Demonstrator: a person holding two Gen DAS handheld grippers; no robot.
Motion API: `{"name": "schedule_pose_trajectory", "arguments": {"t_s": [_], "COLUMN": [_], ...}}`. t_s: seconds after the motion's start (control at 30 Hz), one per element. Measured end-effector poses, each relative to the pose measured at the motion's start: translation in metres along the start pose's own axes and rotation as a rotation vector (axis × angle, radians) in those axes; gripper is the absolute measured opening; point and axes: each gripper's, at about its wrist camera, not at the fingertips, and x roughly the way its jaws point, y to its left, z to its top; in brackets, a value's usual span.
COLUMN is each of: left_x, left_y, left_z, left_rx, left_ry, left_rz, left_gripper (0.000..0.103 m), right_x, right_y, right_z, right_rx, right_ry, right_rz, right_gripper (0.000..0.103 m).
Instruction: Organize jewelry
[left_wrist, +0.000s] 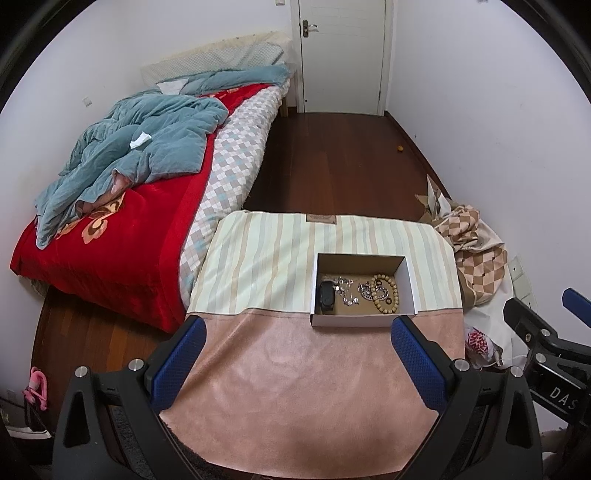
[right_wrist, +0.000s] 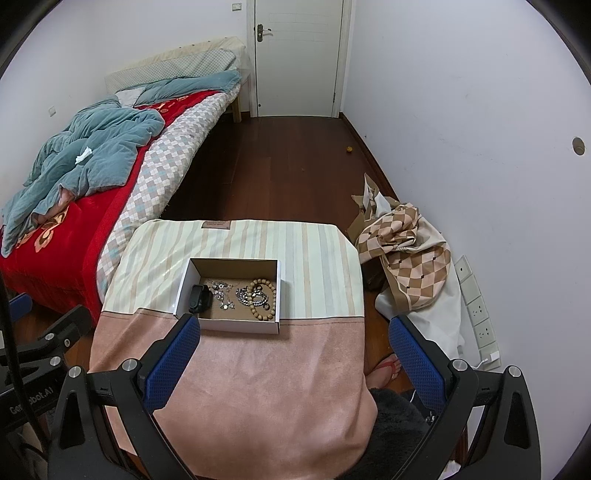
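Cardboard box (right_wrist: 227, 325): bead bracelet (right_wrist: 263, 297), chain, black watch (right_wrist: 199, 299), small pieces all inside; table cloth bare. Both grippers (left_wrist: 295, 365) (right_wrist: 293, 363) hung spread, empty. Task looked near-complete.

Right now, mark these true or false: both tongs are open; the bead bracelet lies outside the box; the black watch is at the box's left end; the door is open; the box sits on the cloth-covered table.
1. Both tongs are open: true; left tongs and right tongs hold nothing.
2. Bead bracelet lies outside the box: false; it is inside, at the right end.
3. Black watch at the left end: true.
4. Door is open: false; it is closed.
5. Box on the cloth-covered table: true.
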Motion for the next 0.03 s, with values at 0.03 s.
{"name": "schedule_pose_trajectory", "arguments": {"t_s": [0.03], "left_x": [-0.0005], "left_y": [0.0003], "left_z": [-0.0004], "left_rx": [0.0], "left_ry": [0.001], "left_rz": [-0.001], "left_gripper": [0.102], "right_x": [-0.0002], "right_y": [0.0004], "right_z": [-0.0008], "right_rx": [0.0], "right_ry": [0.0], "right_rz": [-0.001], "right_gripper": [0.103]}}
